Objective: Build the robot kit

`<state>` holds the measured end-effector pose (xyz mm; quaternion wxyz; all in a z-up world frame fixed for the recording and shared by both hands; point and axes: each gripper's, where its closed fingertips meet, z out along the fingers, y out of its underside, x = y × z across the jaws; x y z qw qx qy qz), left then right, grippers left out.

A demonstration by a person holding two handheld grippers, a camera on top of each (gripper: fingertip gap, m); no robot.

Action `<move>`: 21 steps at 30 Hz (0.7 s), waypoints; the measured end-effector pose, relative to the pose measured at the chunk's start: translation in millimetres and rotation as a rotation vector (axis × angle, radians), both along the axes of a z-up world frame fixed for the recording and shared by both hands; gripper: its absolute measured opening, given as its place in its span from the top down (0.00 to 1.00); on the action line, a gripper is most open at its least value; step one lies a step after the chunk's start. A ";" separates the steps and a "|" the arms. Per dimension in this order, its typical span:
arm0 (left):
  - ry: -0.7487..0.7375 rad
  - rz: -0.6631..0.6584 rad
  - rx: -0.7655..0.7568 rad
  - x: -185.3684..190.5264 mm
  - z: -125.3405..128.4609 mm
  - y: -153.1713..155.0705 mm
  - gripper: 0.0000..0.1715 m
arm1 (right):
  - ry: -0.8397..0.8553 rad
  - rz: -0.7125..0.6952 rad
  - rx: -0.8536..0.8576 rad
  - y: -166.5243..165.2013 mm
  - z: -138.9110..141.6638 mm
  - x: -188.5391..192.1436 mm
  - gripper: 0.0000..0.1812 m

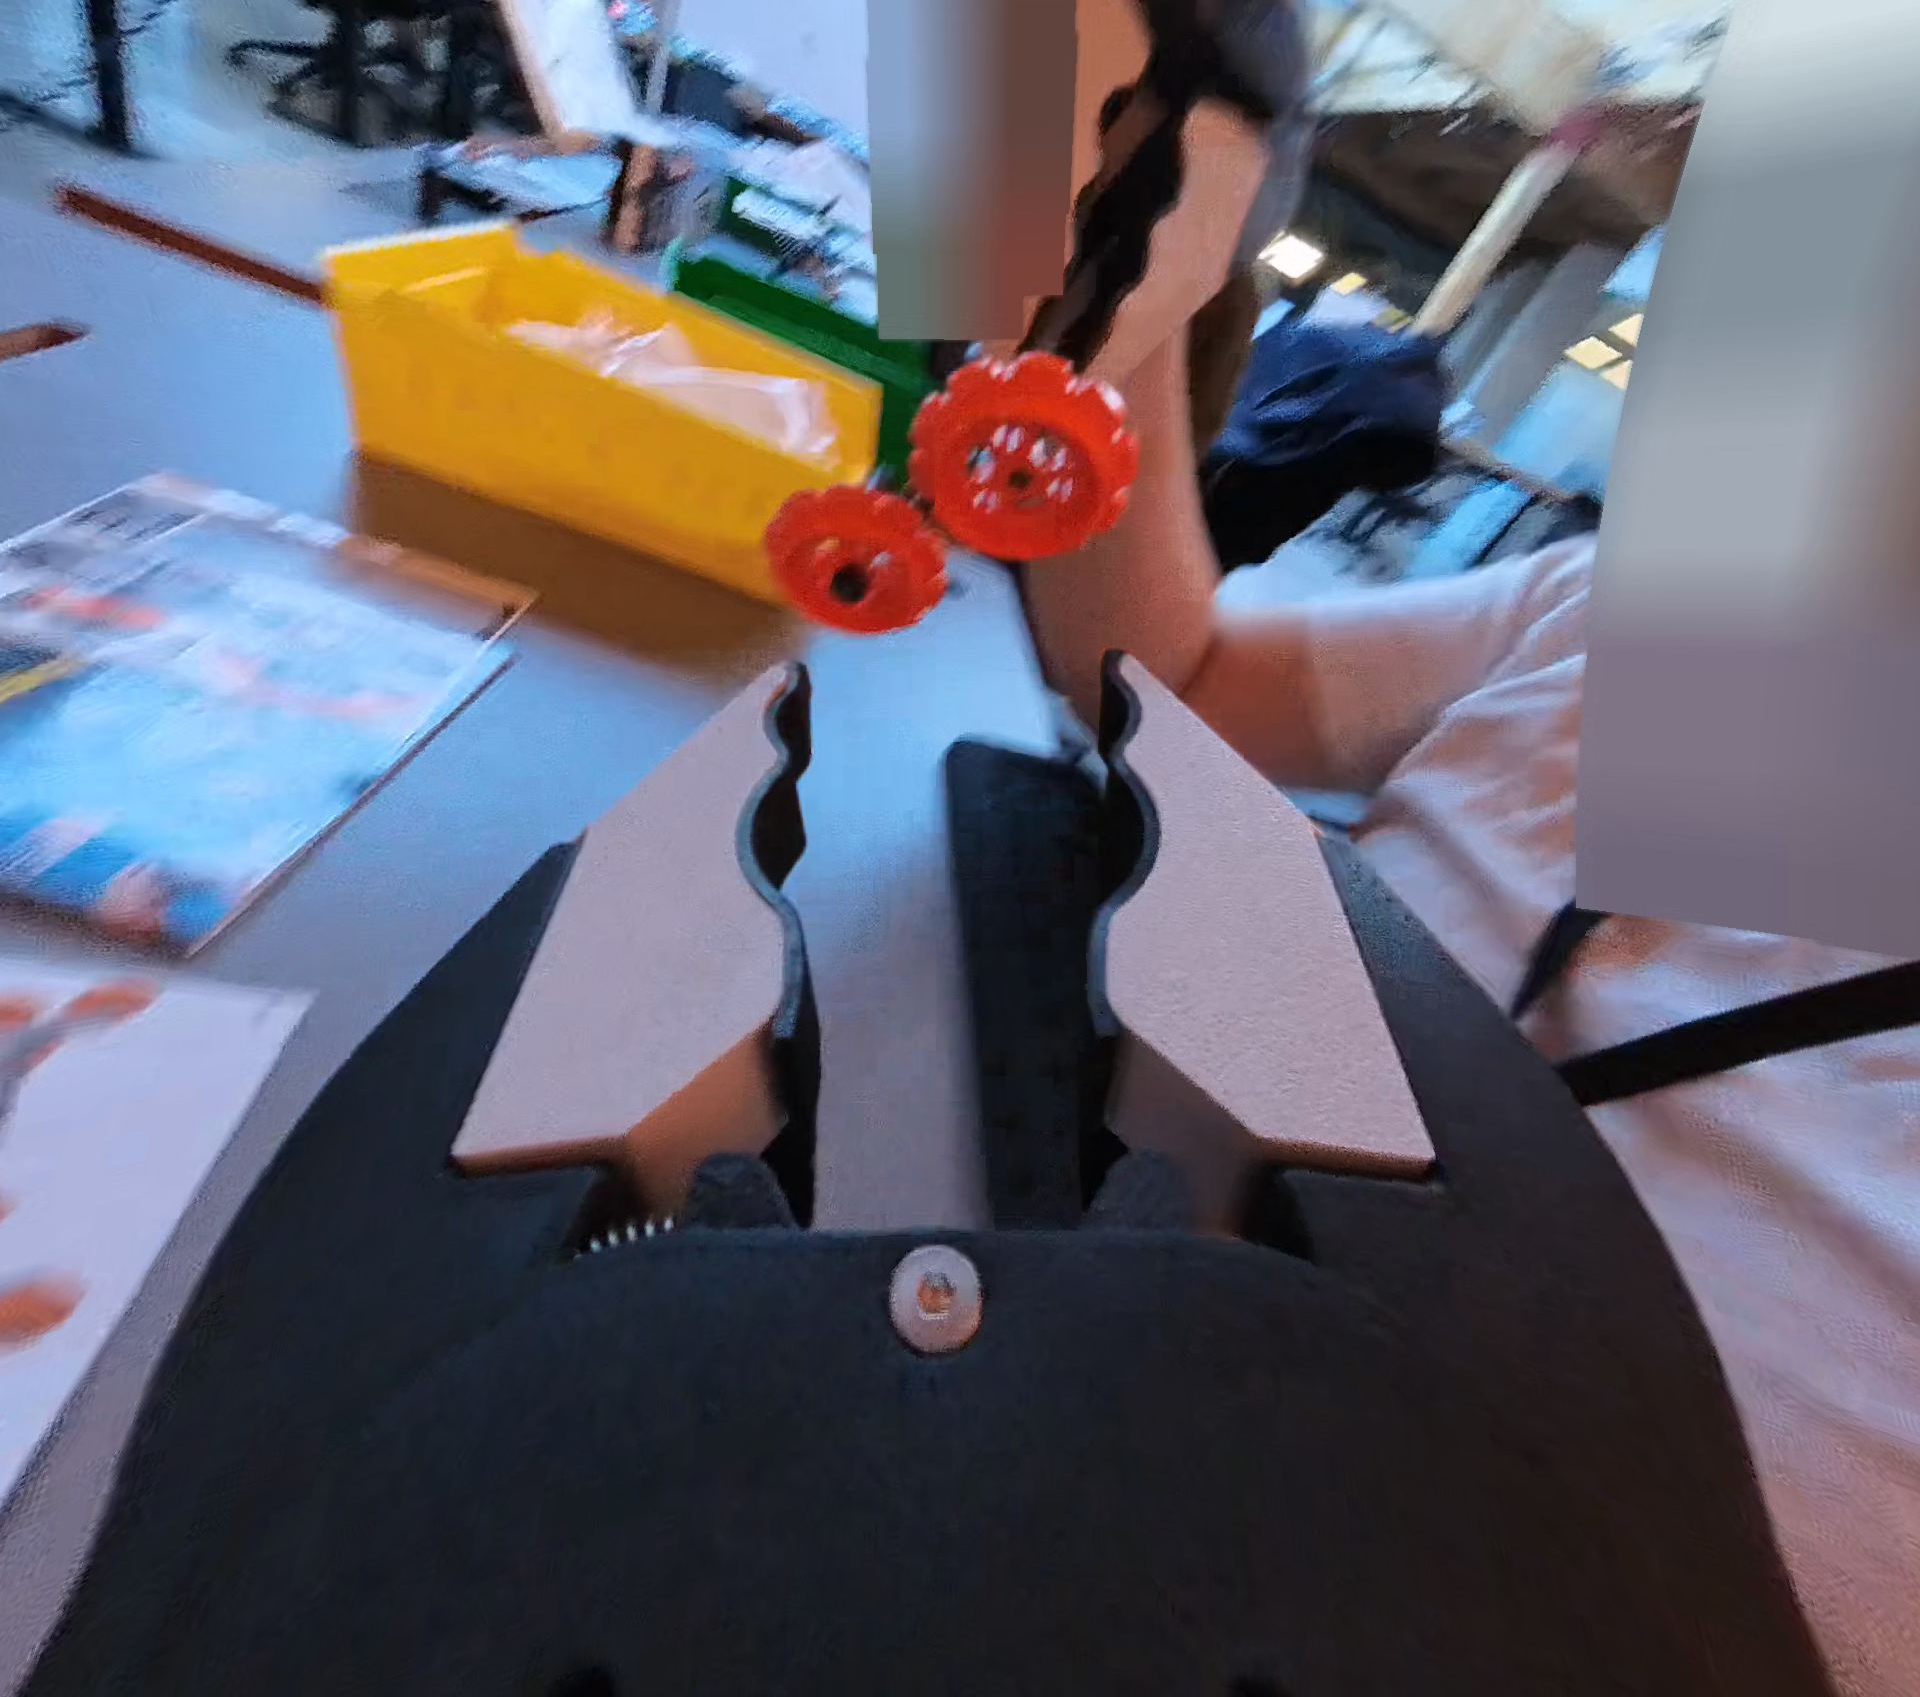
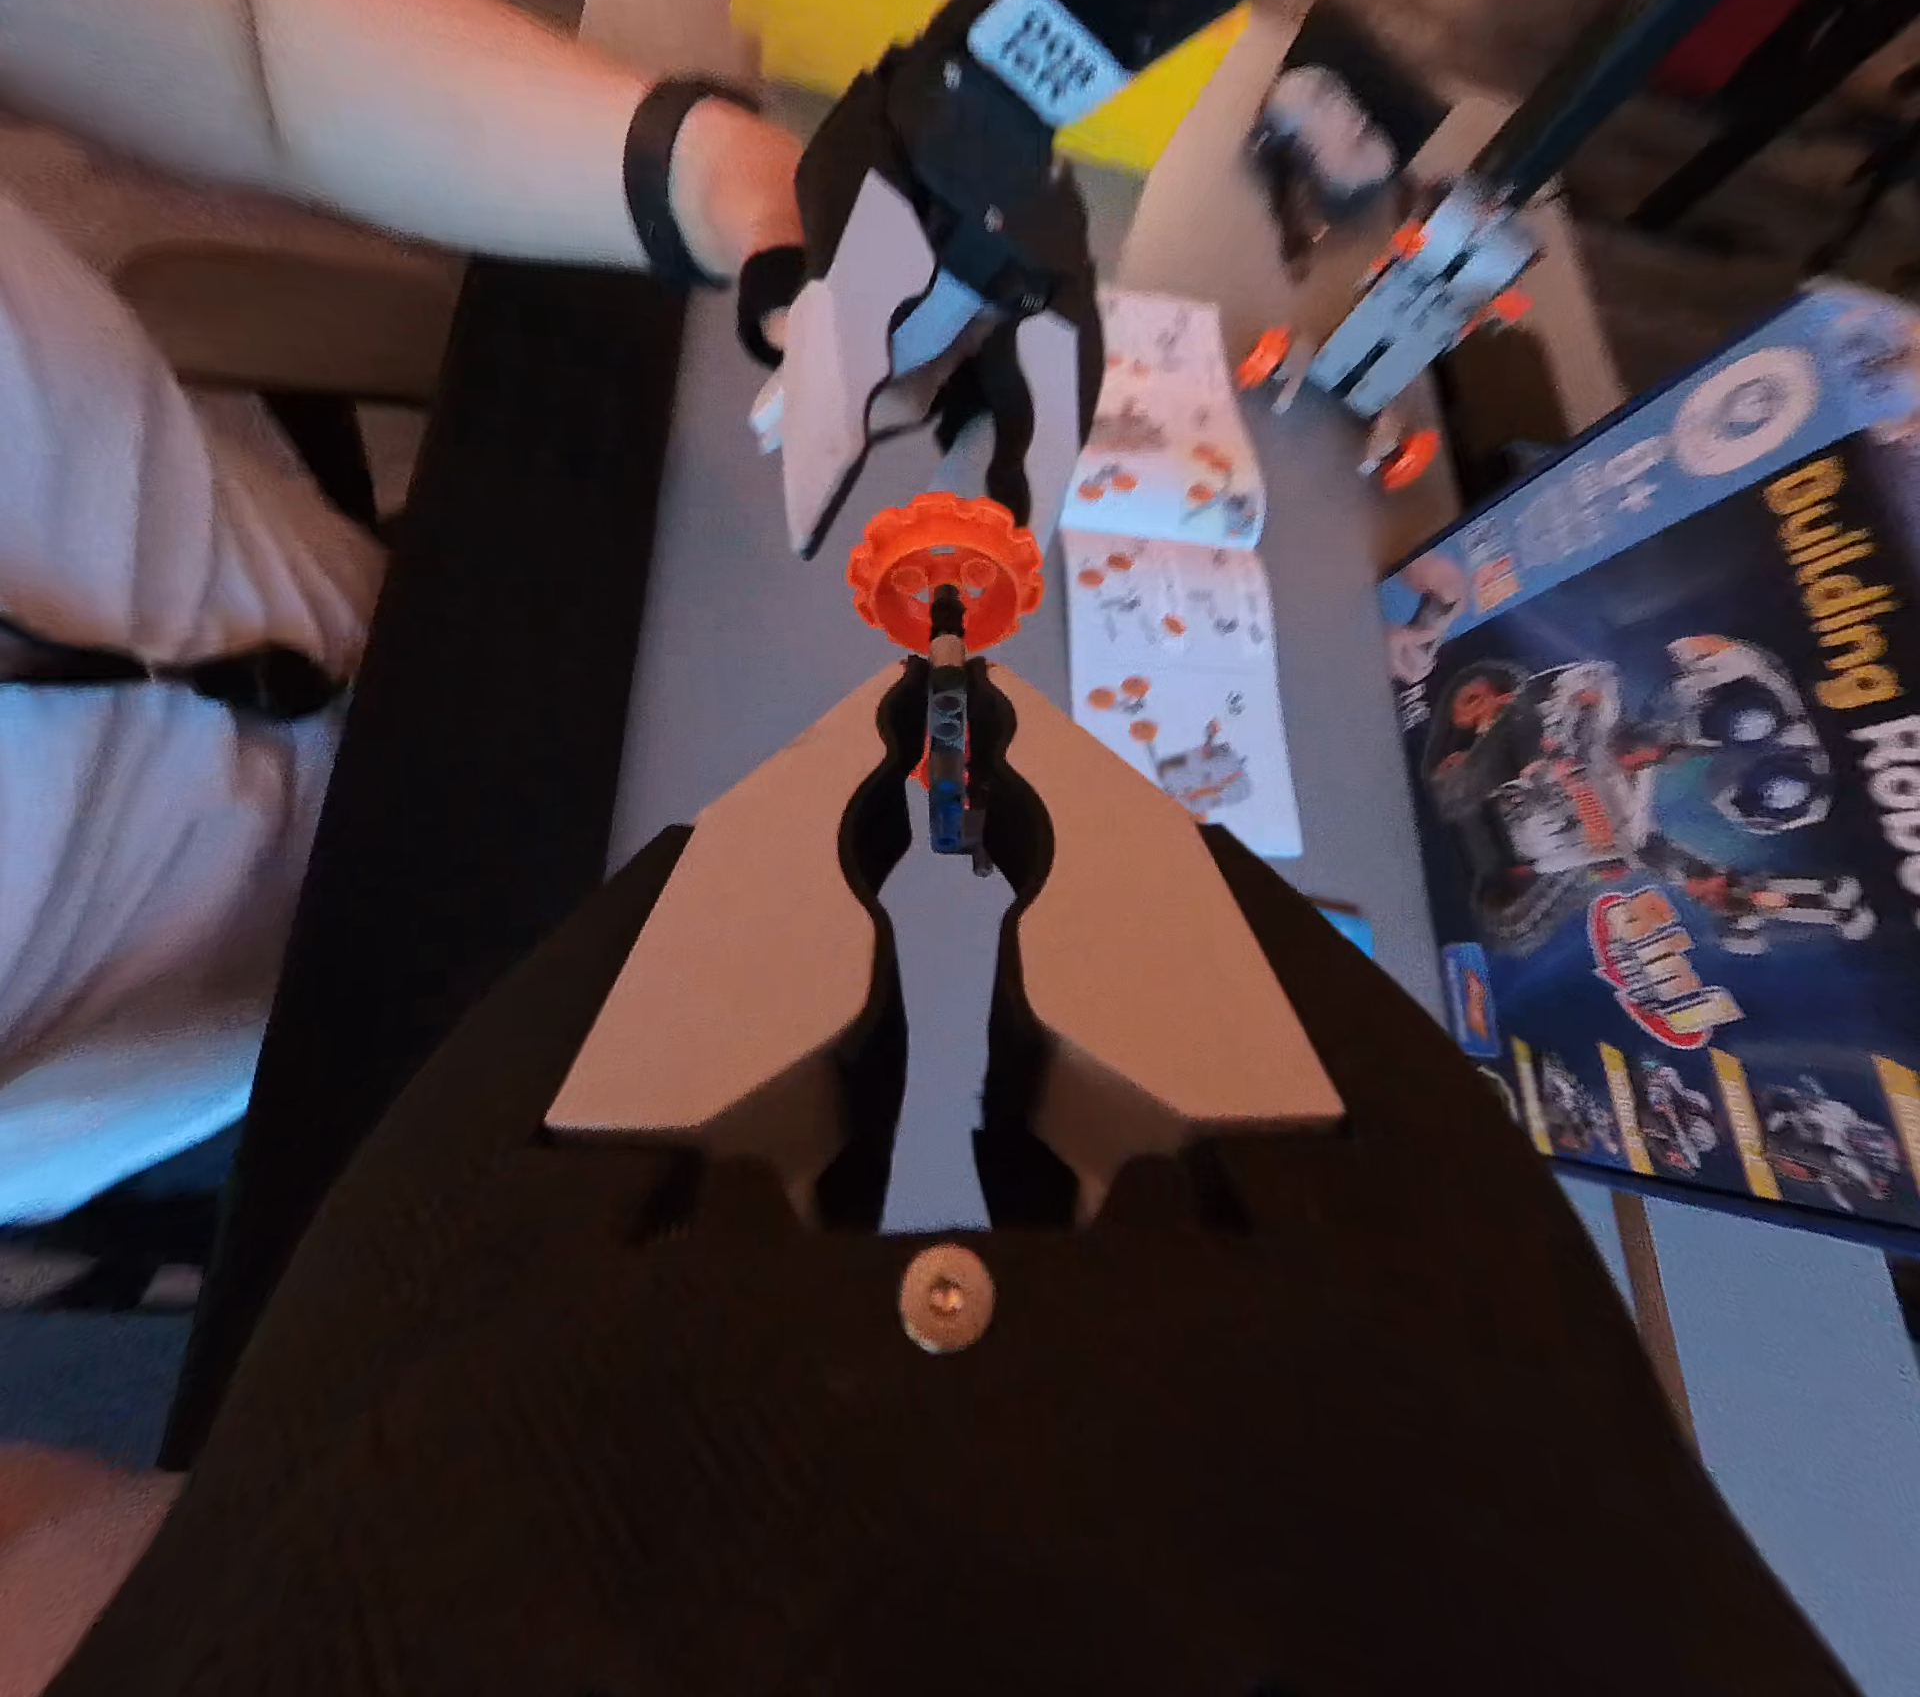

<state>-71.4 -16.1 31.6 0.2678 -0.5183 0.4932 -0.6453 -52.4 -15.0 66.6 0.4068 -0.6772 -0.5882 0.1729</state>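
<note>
My right gripper [image 2: 948,679] is shut on a small grey beam piece [image 2: 948,717] with an axle and an orange toothed wheel [image 2: 943,572] at its tip, held above the grey table [image 2: 758,816]. A second orange wheel is mostly hidden under the fingers. In the left wrist view the two wheels, one larger [image 1: 1023,452] and one smaller [image 1: 854,558], hang in the air ahead, and the right gripper [image 1: 1060,338] reaches them from above. My left gripper [image 1: 956,679] is open and empty, a short way from the wheels; its pale finger [image 2: 831,400] shows just beyond the wheel.
A yellow bin [image 1: 582,400] and a green bin [image 1: 800,317] stand behind the wheels. A printed toy box [image 2: 1683,816], an open instruction booklet [image 2: 1174,608] and a partly built grey model with orange wheels [image 2: 1423,297] lie on the table. A person's arm [image 2: 416,120] reaches in from the left.
</note>
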 end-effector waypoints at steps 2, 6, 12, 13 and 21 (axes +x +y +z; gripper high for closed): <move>0.063 0.074 0.060 -10.2 -29.6 11.6 0.69 | -0.091 0.014 -0.039 2.9 -27.3 1.1 0.97; 0.186 0.129 0.183 -23.2 -72.2 13.1 0.81 | -0.178 0.031 -0.121 7.4 -81.2 -2.2 0.97; 0.227 0.126 0.320 -25.2 -99.8 1.6 1.00 | -0.068 0.065 -0.131 6.5 -125.8 -13.8 0.97; 0.226 0.098 0.301 -25.4 -103.2 -3.0 1.00 | -0.018 0.104 -0.113 2.1 -126.8 -17.8 0.97; 0.112 0.098 0.190 -25.1 -89.5 -7.2 0.90 | 0.291 0.189 -0.050 -7.5 -121.2 -26.4 0.97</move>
